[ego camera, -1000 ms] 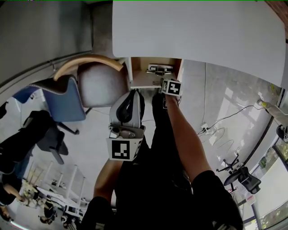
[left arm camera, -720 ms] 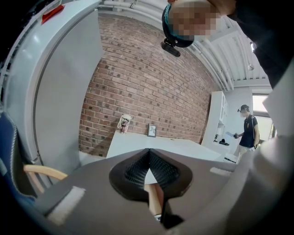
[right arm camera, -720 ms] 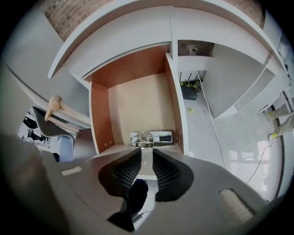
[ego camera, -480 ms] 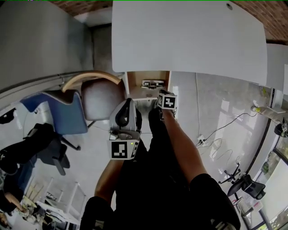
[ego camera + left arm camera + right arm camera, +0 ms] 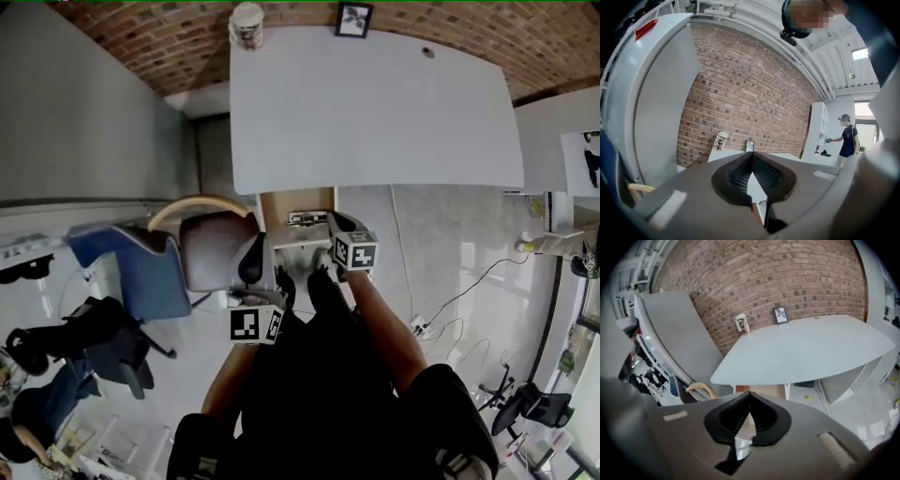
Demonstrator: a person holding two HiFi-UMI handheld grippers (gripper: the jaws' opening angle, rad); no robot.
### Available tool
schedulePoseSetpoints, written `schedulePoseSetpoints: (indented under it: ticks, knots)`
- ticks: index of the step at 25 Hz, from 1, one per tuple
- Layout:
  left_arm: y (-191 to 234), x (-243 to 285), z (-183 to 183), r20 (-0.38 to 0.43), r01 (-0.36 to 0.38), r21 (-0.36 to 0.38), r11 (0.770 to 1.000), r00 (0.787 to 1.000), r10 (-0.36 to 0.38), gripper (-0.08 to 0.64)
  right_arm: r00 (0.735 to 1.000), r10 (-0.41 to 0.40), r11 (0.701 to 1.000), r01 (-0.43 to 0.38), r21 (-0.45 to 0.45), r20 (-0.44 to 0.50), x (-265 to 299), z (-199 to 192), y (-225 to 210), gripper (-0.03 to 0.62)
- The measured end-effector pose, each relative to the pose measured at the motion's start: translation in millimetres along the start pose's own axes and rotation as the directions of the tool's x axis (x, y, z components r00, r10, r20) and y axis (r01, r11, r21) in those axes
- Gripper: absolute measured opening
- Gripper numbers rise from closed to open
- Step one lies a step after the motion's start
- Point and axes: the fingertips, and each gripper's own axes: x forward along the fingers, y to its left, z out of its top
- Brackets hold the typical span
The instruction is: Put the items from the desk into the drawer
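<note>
At the desk's (image 5: 375, 103) far edge stand cup (image 5: 247, 23) and frame (image 5: 353, 19), well beyond the left claw (image 5: 752, 161) and right claw (image 5: 749, 401), both pressed together, empty, beside the drawer (image 5: 295, 200).

Holds the left gripper (image 5: 256, 246) and right gripper (image 5: 335, 221) side by side ahead of the torso, right slightly farther. Stretches left forearm (image 5: 228, 380) and right forearm (image 5: 386, 323) forward. Grips nothing, jaw tips pressed together.
</note>
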Motion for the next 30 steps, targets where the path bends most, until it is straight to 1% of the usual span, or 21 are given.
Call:
schedulePoseSetpoints:
  ticks: [3, 7, 11, 15, 18, 20, 25, 30]
  knots:
    - [-5.9, -0.8, 18.8, 0.022, 0.012, 0.007, 1.000, 1.000, -0.012, 0.020, 0.992, 0.053, 0.998, -0.051, -0.024, 0.112, -39.9, 40.2, 17.4, 0.003]
    - [-11.0, -5.6, 44.4, 0.061, 0.024, 0.020, 1.000, 0.998, -0.025, 0.020, 0.968, 0.117, 0.988, -0.091, -0.122, 0.222, -90.8, 82.9, 42.1, 0.003]
    - [-13.1, -8.3, 65.2, 0.099, 0.035, 0.039, 0.999, 0.994, -0.039, 0.020, 0.935, 0.165, 0.973, -0.102, -0.206, 0.314, -135.7, 115.7, 64.2, 0.003]
    - [-16.2, -12.2, 81.3, 0.125, 0.042, 0.047, 0.998, 0.991, -0.047, 0.019, 0.900, 0.197, 0.958, -0.093, -0.271, 0.388, -177.5, 134.2, 85.7, 0.003]
    - [-19.2, -12.8, 84.7, 0.136, 0.046, 0.047, 0.998, 0.989, -0.052, 0.019, 0.881, 0.210, 0.951, -0.084, -0.296, 0.425, -198.2, 140.7, 94.8, 0.003]
    - [-20.5, -11.6, 83.1, 0.139, 0.047, 0.043, 0.998, 0.989, -0.053, 0.020, 0.873, 0.214, 0.950, -0.082, -0.301, 0.438, -203.9, 143.8, 95.2, 0.003]
    - [-30.2, -8.2, 83.5, 0.140, 0.061, 0.048, 0.997, 0.988, -0.067, 0.019, 0.866, 0.214, 0.954, -0.086, -0.287, 0.452, -210.2, 151.6, 84.4, 0.002]
    - [-31.7, -7.2, 80.6, 0.131, 0.063, 0.051, 0.997, 0.989, -0.069, 0.019, 0.860, 0.215, 0.954, -0.085, -0.286, 0.463, -213.4, 154.0, 82.4, 0.002]
